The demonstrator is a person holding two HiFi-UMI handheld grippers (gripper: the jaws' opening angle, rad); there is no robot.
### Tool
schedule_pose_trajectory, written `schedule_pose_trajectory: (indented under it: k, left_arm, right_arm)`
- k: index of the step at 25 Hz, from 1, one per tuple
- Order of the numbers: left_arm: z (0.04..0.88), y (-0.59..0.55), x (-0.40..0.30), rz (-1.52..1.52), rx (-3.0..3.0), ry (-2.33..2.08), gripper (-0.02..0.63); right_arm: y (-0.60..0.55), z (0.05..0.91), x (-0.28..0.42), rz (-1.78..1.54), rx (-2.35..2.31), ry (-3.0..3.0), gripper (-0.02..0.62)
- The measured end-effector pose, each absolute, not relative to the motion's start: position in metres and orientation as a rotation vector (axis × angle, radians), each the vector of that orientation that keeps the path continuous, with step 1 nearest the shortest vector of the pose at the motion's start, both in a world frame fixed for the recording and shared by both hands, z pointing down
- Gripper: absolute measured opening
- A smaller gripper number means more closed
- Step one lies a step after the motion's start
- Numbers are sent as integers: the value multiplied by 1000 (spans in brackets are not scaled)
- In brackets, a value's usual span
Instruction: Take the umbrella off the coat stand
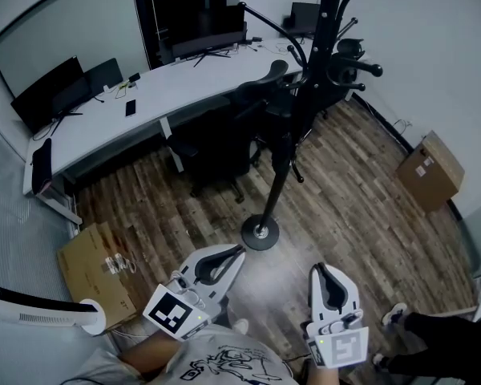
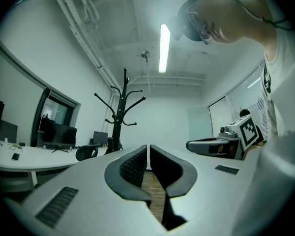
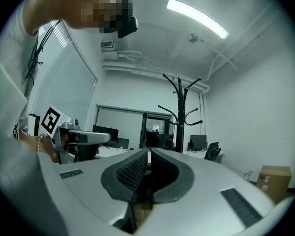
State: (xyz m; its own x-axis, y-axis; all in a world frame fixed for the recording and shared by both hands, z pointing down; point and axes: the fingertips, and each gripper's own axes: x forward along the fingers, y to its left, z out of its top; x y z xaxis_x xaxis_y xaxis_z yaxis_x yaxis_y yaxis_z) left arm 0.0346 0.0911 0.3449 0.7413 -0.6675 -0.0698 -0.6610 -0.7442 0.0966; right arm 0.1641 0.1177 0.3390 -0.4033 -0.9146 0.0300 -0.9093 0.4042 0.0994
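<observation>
The black coat stand (image 1: 327, 30) rises from a round base (image 1: 260, 233) on the wood floor ahead of me. A dark slim bundle that looks like the folded umbrella (image 1: 284, 144) hangs along its pole, hard to tell apart from the chair behind. My left gripper (image 1: 239, 251) is low and short of the base, jaws together and empty. My right gripper (image 1: 321, 269) hangs beside it, jaws also together with nothing between them. The stand (image 2: 120, 113) shows well ahead in the left gripper view beyond the left gripper (image 2: 148, 146). It also stands ahead (image 3: 180, 117) of the right gripper (image 3: 149, 151).
A black office chair (image 1: 224, 139) and a long white desk (image 1: 184, 74) with monitors stand behind the stand. Cardboard boxes sit at the right wall (image 1: 430, 172) and by my left (image 1: 92, 269). A white appliance (image 1: 40, 311) lies lower left. Another person's shoes (image 1: 394, 314) show lower right.
</observation>
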Motion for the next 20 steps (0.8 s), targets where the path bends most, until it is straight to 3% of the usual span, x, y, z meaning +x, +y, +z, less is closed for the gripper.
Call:
schedule_pose_trajectory:
  k: [20]
  left_arm:
    - [340, -114, 1, -164, 2890, -988, 26]
  right_arm:
    - [-84, 329, 127, -121, 1713, -2498, 46]
